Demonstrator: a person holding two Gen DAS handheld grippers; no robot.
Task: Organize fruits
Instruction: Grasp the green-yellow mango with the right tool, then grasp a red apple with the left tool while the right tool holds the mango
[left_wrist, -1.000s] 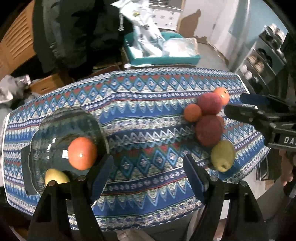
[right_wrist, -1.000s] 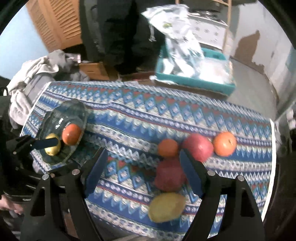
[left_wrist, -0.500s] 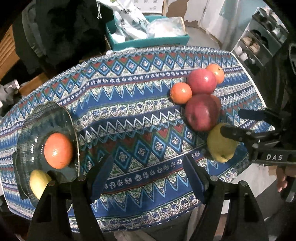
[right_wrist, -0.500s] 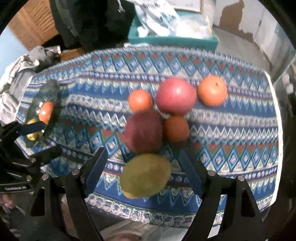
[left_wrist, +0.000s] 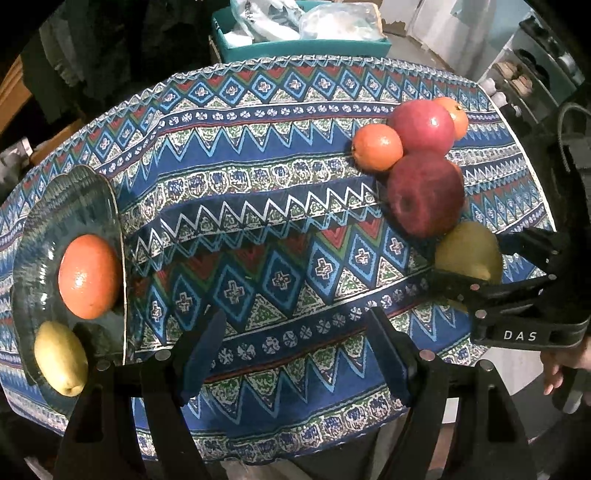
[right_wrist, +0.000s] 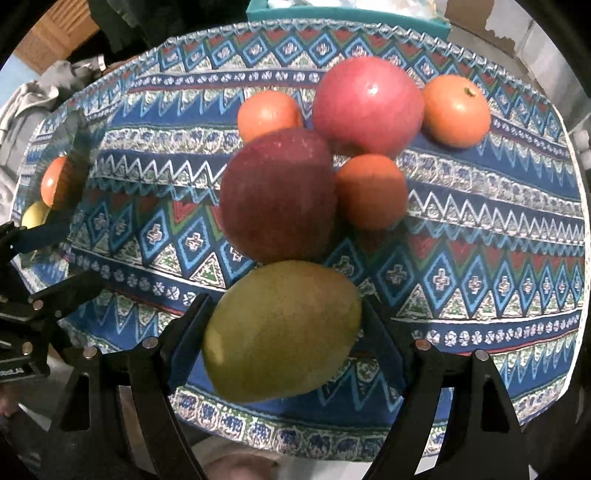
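- Our right claw (right_wrist: 284, 332) stands with its jaws wide apart, one on each side of the yellow-green pear (right_wrist: 282, 332); whether the pads touch the skin yet we cannot tell.
- The pear lies near the front edge of the patterned tablecloth (right_wrist: 480, 236), its far side just against the dark red apple (right_wrist: 277, 195).
- To do this step well, we judge we should close slowly across the pear's thick middle, so the rounded skin does not squirt forward into the apple.
- Lift straight up before swinging sideways; the apple, the small orange (right_wrist: 371, 192) behind it, the pink apple (right_wrist: 367, 107) and two more oranges sit packed close and could roll if nudged.
- Our left claw (left_wrist: 295, 354) hangs spread and empty over the cloth, near the glass bowl (left_wrist: 70, 199).
- The bowl already holds an orange (left_wrist: 88, 277) and another pear (left_wrist: 61, 358), so we take it as the goal; we should set this pear into the bare part of it gently.
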